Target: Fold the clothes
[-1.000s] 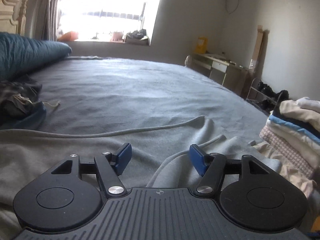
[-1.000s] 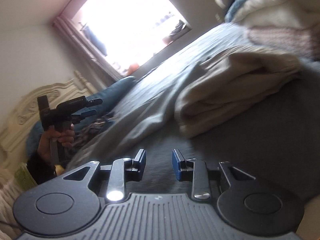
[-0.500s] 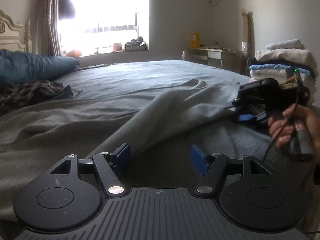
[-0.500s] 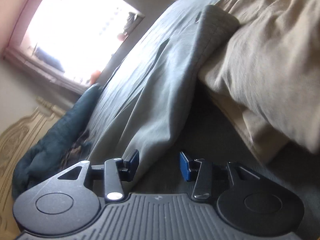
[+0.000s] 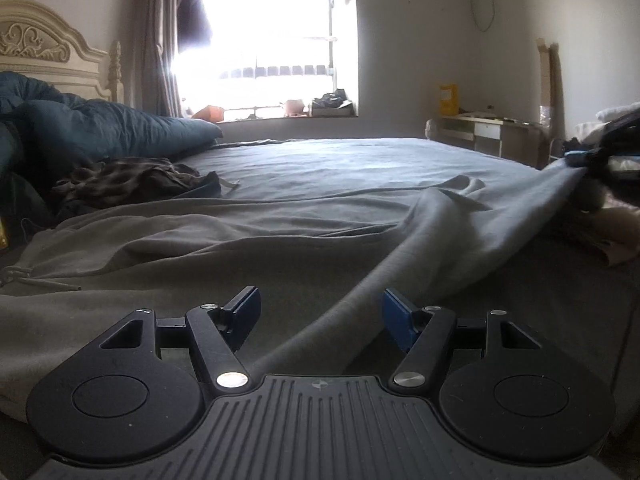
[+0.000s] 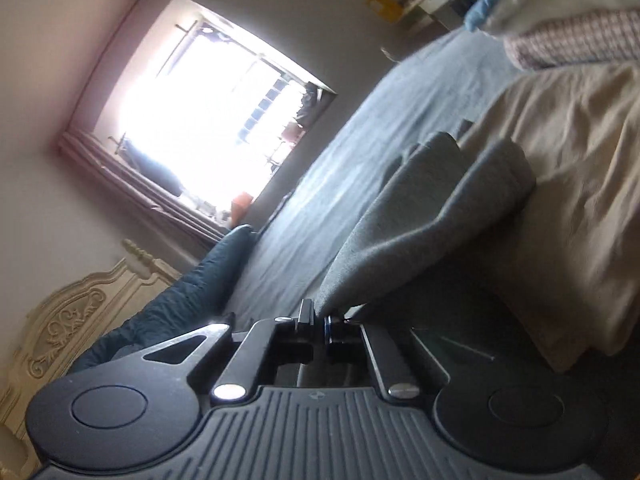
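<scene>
Pinching grey garment [image 6: 420, 216] edge, right gripper [image 6: 318, 322] clamped; left gripper [image 5: 318, 314] gaping, fabric between, unpressed.

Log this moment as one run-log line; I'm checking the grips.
right gripper: shut on grey garment end, lifted off bed | left gripper: open, garment fold between fingers, ungripped | folded stack: beside

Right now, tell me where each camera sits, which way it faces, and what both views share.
Left wrist: on the left gripper, low over the bed, facing the window; its open fingers straddle the grey garment.
Right wrist: on the right gripper, rolled sideways, facing the same window; its fingers are shut on the grey garment's edge.
Shared: garment, window, headboard, blue pillow; the right gripper shows at the left view's right edge.
</scene>
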The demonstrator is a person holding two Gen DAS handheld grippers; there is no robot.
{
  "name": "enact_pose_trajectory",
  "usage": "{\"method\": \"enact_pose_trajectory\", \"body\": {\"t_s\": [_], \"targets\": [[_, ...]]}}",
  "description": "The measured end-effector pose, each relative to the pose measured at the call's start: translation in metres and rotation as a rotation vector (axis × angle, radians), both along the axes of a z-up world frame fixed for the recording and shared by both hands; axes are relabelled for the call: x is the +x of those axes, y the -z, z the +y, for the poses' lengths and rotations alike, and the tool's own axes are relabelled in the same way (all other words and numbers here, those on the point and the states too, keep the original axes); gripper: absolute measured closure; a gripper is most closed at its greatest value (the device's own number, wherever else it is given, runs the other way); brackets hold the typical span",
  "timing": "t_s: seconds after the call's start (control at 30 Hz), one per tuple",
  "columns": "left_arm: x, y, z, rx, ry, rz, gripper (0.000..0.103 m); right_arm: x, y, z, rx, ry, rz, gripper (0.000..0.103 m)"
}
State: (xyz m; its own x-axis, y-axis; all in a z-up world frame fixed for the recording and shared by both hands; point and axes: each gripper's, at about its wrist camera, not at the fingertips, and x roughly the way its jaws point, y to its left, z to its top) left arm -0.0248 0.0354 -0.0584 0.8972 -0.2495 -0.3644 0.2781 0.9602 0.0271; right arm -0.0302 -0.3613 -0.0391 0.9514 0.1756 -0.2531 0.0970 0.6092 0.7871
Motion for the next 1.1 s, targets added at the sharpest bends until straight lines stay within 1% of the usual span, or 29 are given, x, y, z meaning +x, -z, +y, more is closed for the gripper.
{"method": "enact_pose_trajectory", "body": {"t_s": [0.13, 0.23, 0.27, 0.33, 0.37, 0.43, 0.5, 0.57, 0.6, 0.63, 0.7, 0.77, 0.83, 0.9, 0.93, 1.03, 1.1], "targets": [[0.012, 0.0, 0.02, -0.016, -0.048, 0.013, 0.036, -0.052, -0.027, -0.006, -0.044, -0.017, -0.015, 0.098], [0.018, 0.006, 0.031, -0.008, -0.09, 0.04, 0.036, -0.085, -0.032, -0.005, -0.137, -0.001, 0.021, 0.098], [0.019, 0.008, 0.033, -0.003, -0.105, 0.049, 0.036, -0.092, -0.03, -0.005, -0.176, 0.013, 0.047, 0.098], [0.016, 0.011, 0.041, -0.012, -0.138, 0.072, 0.036, -0.104, -0.019, -0.01, -0.208, 0.036, 0.106, 0.098], [0.015, 0.012, 0.047, -0.033, -0.151, 0.09, 0.036, -0.11, -0.011, -0.015, -0.204, 0.038, 0.139, 0.098], [0.007, 0.012, 0.06, -0.097, -0.177, 0.126, 0.036, -0.116, 0.007, -0.02, -0.174, 0.025, 0.211, 0.098], [-0.003, 0.013, 0.072, -0.174, -0.204, 0.17, 0.036, -0.119, 0.021, -0.021, -0.169, 0.0, 0.268, 0.097], [-0.014, 0.014, 0.079, -0.243, -0.211, 0.208, 0.036, -0.118, 0.033, -0.02, -0.169, -0.05, 0.314, 0.097], [-0.018, 0.014, 0.08, -0.259, -0.204, 0.218, 0.036, -0.119, 0.038, -0.02, -0.167, -0.059, 0.328, 0.095], [-0.022, 0.014, 0.077, -0.258, -0.195, 0.221, 0.036, -0.12, 0.043, -0.019, -0.166, -0.068, 0.343, 0.095], [-0.027, 0.011, 0.064, -0.23, -0.165, 0.209, 0.036, -0.122, 0.052, -0.02, -0.157, -0.084, 0.365, 0.093], [-0.025, 0.008, 0.05, -0.217, -0.123, 0.2, 0.036, -0.125, 0.053, -0.031, -0.091, -0.068, 0.308, 0.088], [-0.022, 0.005, 0.035, -0.209, -0.078, 0.194, 0.036, -0.128, 0.054, -0.042, -0.031, -0.053, 0.252, 0.068], [-0.015, 0.003, 0.018, -0.193, -0.037, 0.186, 0.036, -0.126, 0.049, -0.049, -0.022, -0.033, 0.198, 0.061], [-0.013, 0.002, 0.009, -0.176, -0.022, 0.179, 0.036, -0.124, 0.046, -0.051, -0.023, -0.025, 0.175, 0.061], [-0.008, 0.002, -0.014, -0.126, 0.026, 0.159, 0.036, -0.113, 0.037, -0.05, -0.096, -0.027, 0.165, 0.061], [-0.007, 0.005, -0.026, -0.097, 0.047, 0.162, 0.036, -0.106, 0.03, -0.05, -0.145, -0.028, 0.159, 0.061]]}}
